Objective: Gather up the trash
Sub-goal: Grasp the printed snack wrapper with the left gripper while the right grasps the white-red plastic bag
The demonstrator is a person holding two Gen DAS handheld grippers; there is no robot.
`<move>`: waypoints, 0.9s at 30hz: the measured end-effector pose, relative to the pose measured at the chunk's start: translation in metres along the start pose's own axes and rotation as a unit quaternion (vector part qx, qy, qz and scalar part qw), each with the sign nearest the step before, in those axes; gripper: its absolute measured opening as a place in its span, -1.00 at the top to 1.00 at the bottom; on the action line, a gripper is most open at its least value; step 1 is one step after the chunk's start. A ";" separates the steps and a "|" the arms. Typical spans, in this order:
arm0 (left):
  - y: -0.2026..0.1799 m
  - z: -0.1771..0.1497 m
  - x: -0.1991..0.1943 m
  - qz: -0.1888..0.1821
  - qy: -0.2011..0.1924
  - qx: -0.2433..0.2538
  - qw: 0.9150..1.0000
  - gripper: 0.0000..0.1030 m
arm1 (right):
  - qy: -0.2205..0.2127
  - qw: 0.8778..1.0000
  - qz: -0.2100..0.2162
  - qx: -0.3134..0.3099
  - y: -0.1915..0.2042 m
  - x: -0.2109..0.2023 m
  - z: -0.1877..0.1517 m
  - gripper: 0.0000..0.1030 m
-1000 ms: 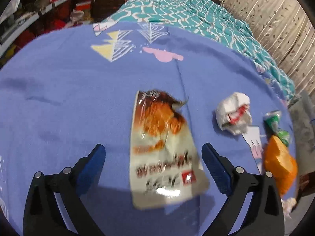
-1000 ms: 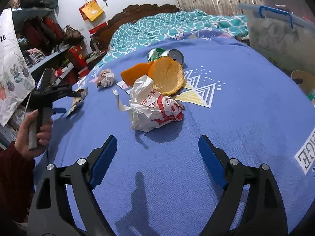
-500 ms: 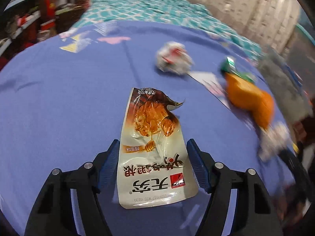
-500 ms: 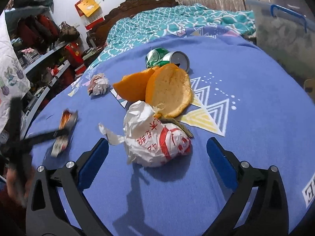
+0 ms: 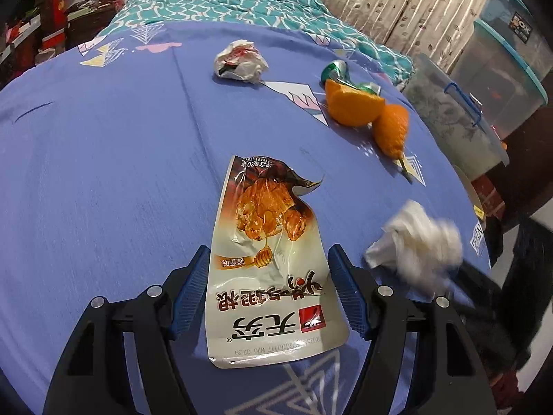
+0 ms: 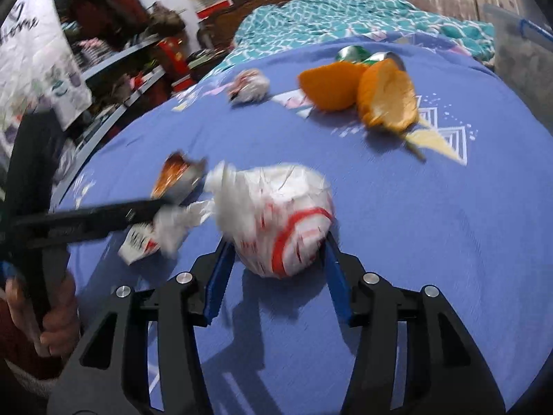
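Note:
A torn snack wrapper [image 5: 269,263] with orange print sits between the blue pads of my left gripper [image 5: 269,252], which is shut on its two long edges above the blue cloth [image 5: 103,138]. The right wrist view shows that wrapper [image 6: 176,173] at the tip of the left gripper [image 6: 166,204], held by a person's hand [image 6: 58,318]. A crumpled white bag with red print [image 6: 280,214] lies between the jaws of my right gripper [image 6: 276,242]. Those jaws are closing, with both pads against the bag's sides. The bag [image 5: 418,242] appears blurred in the left wrist view.
Farther back on the cloth lie a small crumpled paper ball [image 5: 240,62], two orange peel pieces [image 5: 356,109] and a green can [image 5: 333,71]. Clear storage bins [image 5: 456,117] stand at the right, a bed with a teal cover [image 5: 224,0] behind, and cluttered shelves [image 6: 114,69] at the left.
The left jaws closed onto the snack wrapper and the hand swung right. The right gripper moved forward over the white bag and its jaws narrowed around it.

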State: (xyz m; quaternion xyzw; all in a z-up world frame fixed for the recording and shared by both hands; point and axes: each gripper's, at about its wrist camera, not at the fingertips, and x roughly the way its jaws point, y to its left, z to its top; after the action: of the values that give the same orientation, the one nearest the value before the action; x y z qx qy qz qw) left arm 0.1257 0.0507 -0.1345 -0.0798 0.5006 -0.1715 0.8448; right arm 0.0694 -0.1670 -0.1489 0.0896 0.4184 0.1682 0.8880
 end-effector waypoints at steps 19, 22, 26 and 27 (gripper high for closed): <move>-0.010 -0.020 -0.006 0.014 0.001 0.014 1.000 -0.65 | -0.017 0.999 -0.016 -0.047 0.029 -0.013 -0.035 -0.84; -0.011 -0.021 -0.007 0.016 0.002 0.015 1.000 -0.65 | -0.027 0.999 -0.014 -0.029 0.020 -0.019 -0.030 -0.86; -0.012 -0.020 -0.006 0.021 0.002 0.016 1.000 -0.58 | -0.025 1.000 -0.001 -0.018 0.015 -0.020 -0.021 -0.88; -0.013 -0.021 -0.007 0.024 0.001 0.017 1.000 -0.51 | -0.021 1.000 0.002 -0.018 0.014 -0.017 -0.018 -0.89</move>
State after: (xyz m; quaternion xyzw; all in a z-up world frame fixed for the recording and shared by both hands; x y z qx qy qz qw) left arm 0.1022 0.0422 -0.1352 -0.0535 0.5003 -0.1594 0.8494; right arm 0.0420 -0.1597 -0.1437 0.0775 0.3967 0.1752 0.8977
